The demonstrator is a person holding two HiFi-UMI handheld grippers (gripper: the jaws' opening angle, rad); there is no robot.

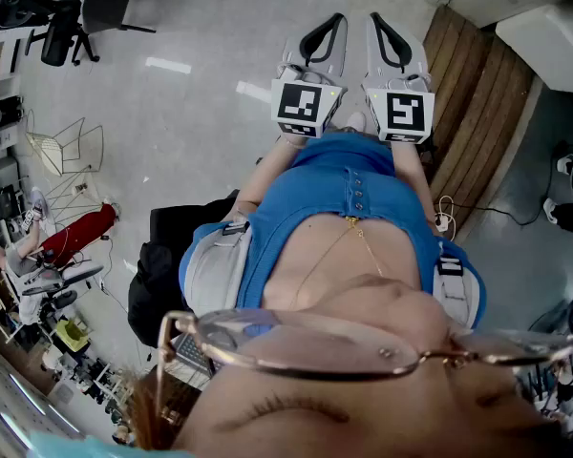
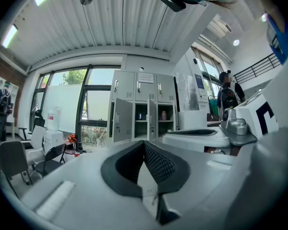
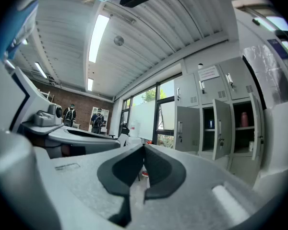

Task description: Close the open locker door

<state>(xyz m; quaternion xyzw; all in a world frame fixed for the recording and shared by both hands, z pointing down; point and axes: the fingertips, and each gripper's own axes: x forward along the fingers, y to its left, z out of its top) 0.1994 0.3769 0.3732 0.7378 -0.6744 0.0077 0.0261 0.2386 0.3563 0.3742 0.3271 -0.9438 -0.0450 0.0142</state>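
Grey lockers [image 2: 144, 110] stand across the room by the window, and they also appear in the right gripper view as lockers [image 3: 221, 114] at the right. Two doors hang open, the left door [image 2: 122, 121] and the narrower one [image 2: 152, 120]; a cup and a bottle sit on shelves inside. The same open doors [image 3: 187, 128] show in the right gripper view. My left gripper [image 1: 340, 17] and right gripper [image 1: 372, 17] are held side by side in front of the person's chest, far from the lockers. Both are shut with nothing between them, left gripper [image 2: 144, 142], right gripper [image 3: 144, 146].
Office chairs [image 2: 19, 157] and a water jug [image 2: 53, 116] stand left of the lockers by the window. In the head view a black chair [image 1: 62, 27], a wire rack [image 1: 72, 146] and a wooden floor strip [image 1: 477, 93] surround the grey floor [image 1: 191, 113].
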